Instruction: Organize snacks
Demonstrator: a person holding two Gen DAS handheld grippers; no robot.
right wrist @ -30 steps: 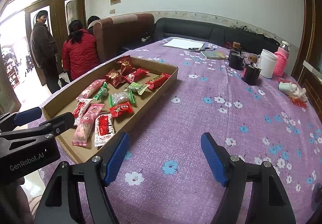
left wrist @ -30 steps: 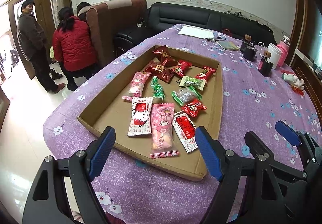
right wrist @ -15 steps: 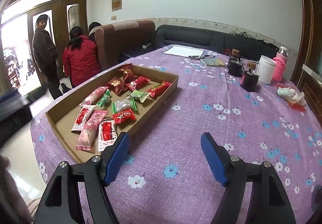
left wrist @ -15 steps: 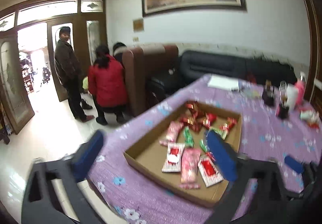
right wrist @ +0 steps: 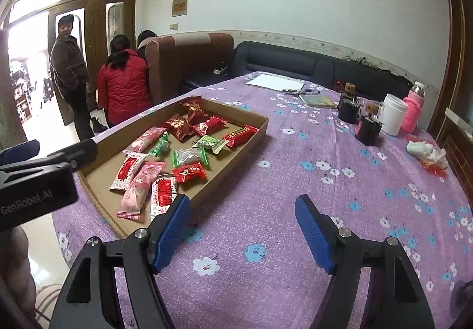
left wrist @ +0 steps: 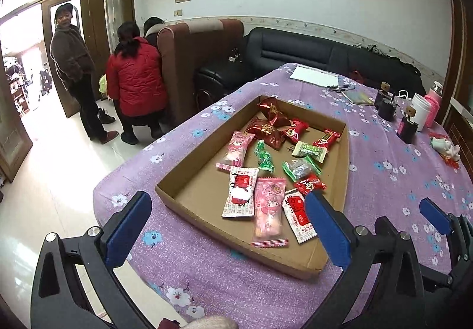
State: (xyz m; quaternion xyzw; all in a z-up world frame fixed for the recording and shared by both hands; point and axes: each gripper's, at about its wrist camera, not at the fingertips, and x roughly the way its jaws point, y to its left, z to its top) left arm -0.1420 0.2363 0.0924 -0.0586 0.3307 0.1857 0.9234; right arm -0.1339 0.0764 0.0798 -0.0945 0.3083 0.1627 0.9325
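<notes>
1. The left gripper (left wrist: 227, 228) hangs above the near corner of the table, its blue pads spread wide apart with nothing between them. Its jaws have just been opening.
2. The right gripper (right wrist: 242, 233) hangs over the purple flowered tablecloth (right wrist: 295, 181), to the right of the tray. Its fingers stand apart and press on nothing.
3. In the left wrist view the right gripper's blue tip shows at the lower right edge. In the right wrist view the left gripper's black body fills the left edge.
4. The cardboard tray (left wrist: 189, 169) lies flat on the tablecloth near the table's left edge. The snacks are all inside it.
5. Nearest in the tray lie three flat packets side by side: a white and red packet (left wrist: 241, 191), a pink packet (left wrist: 269, 211) and a second white and red one (left wrist: 298, 218).
6. Just behind them sit a small red packet (left wrist: 310, 184), a green and grey packet (left wrist: 300, 169) and a green twisted sweet (left wrist: 264, 156).
7. Farther in are a long pink packet (left wrist: 236, 148), a pale green packet (left wrist: 309, 150), a red bar (left wrist: 326, 138) and a cluster of red packets (left wrist: 273, 125) at the far end.
8. Well beyond the tray stand dark cups (right wrist: 348, 110), a white cup (right wrist: 393, 117) and a pink bottle (right wrist: 414, 110). A sheet of paper (right wrist: 275, 82) lies at the table's far end.
9. Behind the table are a black sofa (left wrist: 310, 54) and a brown armchair (left wrist: 195, 63), with people (left wrist: 133, 81) standing by the doorway.
</notes>
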